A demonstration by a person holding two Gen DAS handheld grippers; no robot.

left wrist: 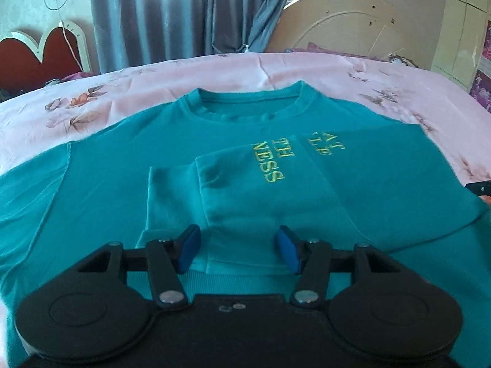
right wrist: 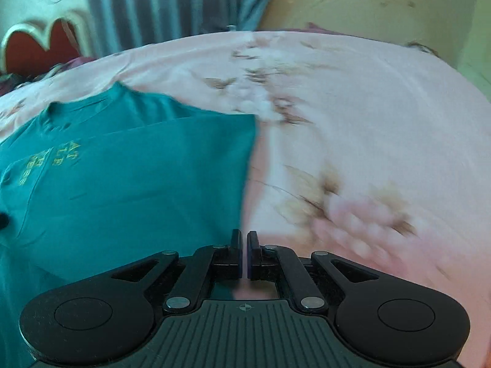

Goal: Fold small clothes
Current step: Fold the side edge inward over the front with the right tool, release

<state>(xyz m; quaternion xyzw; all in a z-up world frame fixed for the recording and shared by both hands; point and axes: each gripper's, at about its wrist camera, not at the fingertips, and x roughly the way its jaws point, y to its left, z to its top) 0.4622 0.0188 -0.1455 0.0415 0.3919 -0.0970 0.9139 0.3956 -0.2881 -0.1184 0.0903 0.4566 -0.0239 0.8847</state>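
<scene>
A teal sweatshirt (left wrist: 122, 184) with yellow lettering (left wrist: 270, 162) lies flat on the bed, neck away from me. Its right side and sleeve (left wrist: 233, 190) are folded in over the chest. My left gripper (left wrist: 237, 233) hovers open above the folded sleeve's cuff end, near the hem, and its blue pads (left wrist: 188, 250) hold nothing. In the right wrist view the sweatshirt (right wrist: 138, 178) fills the left half, with a straight folded edge on its right. My right gripper (right wrist: 244, 234) is shut and empty, just over that edge where it meets the sheet. That view is blurred.
A pink floral bedsheet (left wrist: 307, 70) covers the bed (right wrist: 368, 122). Beyond it stand grey curtains (left wrist: 159, 15), a red heart-shaped headboard (left wrist: 40, 58) at the left, a round cream board (left wrist: 346, 24) and pale cupboards (left wrist: 460, 30) at the right.
</scene>
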